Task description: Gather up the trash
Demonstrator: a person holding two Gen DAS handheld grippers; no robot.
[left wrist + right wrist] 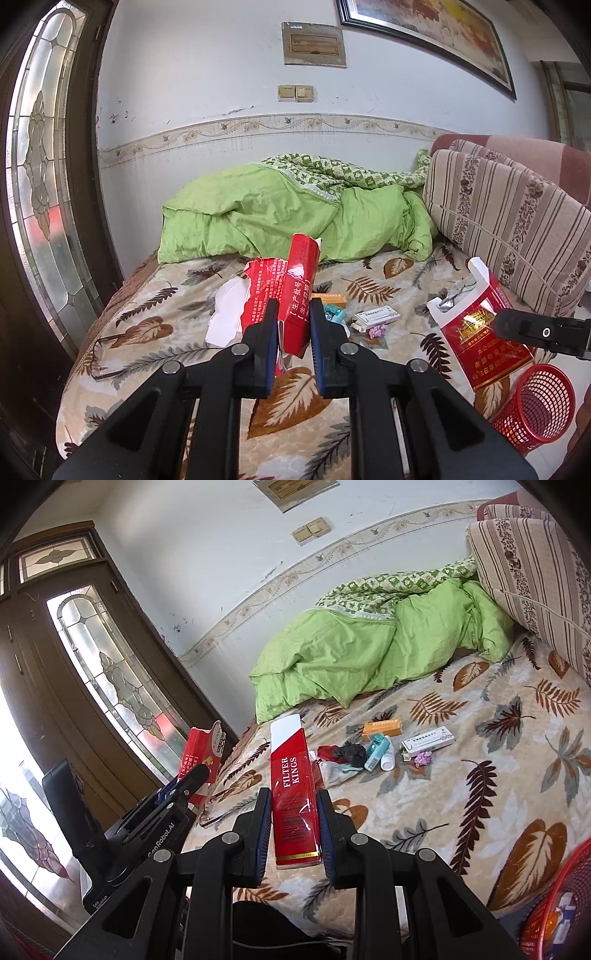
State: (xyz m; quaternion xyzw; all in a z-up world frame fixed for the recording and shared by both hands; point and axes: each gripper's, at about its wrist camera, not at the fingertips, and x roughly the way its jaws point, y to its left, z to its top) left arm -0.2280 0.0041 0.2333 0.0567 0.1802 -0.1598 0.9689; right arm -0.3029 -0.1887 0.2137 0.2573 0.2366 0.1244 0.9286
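My left gripper (293, 308) is shut on a torn red carton (299, 291) held upright above the bed; it also shows in the right wrist view (201, 764). My right gripper (293, 797) is shut on a red and white cigarette carton (293, 797) marked FILTER KINGS, also seen at the right of the left wrist view (480, 332). A red mesh basket (533, 406) stands by the bed's near right corner; its rim shows in the right wrist view (554, 897). Small trash lies mid-bed: an orange box (382, 727), a white box (428, 740), teal tubes (376, 753), a purple wad (423, 757).
The bed has a leaf-patterned blanket (480, 812). A green quilt (369, 653) is bunched at the far end. Striped cushions (509, 218) line the right side. A dark wooden door with stained glass (40, 184) stands left. Glasses (107, 354) lie on the blanket's left.
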